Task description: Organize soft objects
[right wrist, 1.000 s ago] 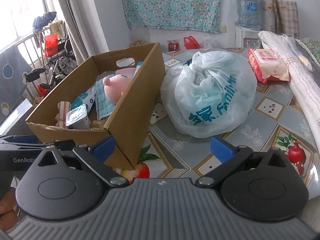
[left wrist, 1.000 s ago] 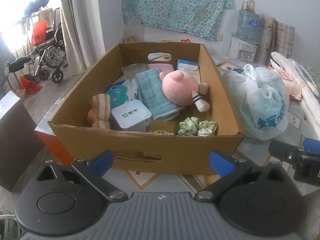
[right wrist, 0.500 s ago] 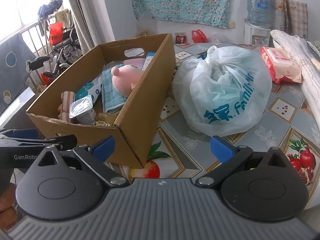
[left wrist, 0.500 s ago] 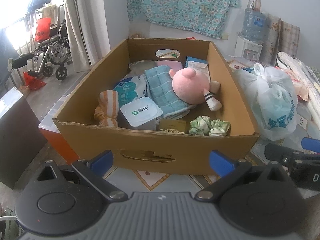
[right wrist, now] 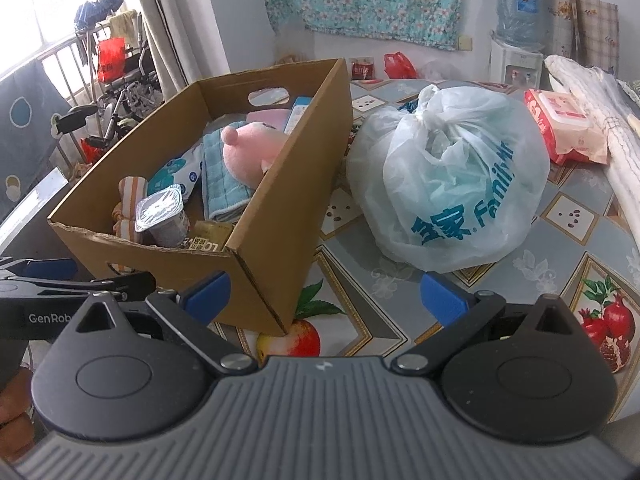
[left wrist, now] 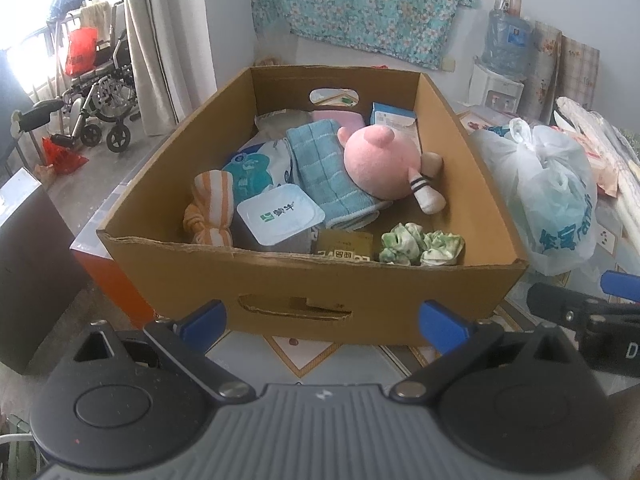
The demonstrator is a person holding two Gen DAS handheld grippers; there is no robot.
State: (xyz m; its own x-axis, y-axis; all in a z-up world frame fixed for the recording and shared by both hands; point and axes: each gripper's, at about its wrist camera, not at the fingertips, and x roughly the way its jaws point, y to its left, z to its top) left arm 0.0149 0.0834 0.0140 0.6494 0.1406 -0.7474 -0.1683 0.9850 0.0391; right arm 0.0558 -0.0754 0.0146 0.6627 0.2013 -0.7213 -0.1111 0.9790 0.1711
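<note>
1. Both the left gripper (left wrist: 322,320) and right gripper (right wrist: 324,294) hang empty before the cardboard box (left wrist: 304,280), jaws spread wide.
2. Inside lie a pink plush toy (left wrist: 378,168), blue towel (left wrist: 324,172), knotted striped cloth (left wrist: 210,210) and crumpled green scrunchie (left wrist: 420,245).
3. All look light and compressible; the plush's slim striped leg (left wrist: 425,195) likely offers the surest pinch.

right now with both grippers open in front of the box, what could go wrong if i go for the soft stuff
The pink plush lies on the blue towel, so pulling the towel would likely drag it along. The sealed cup leans against the striped cloth and could tip if that is lifted. The cardboard box sits close to the table edge, so a bump from the left gripper might shove it off.
</note>
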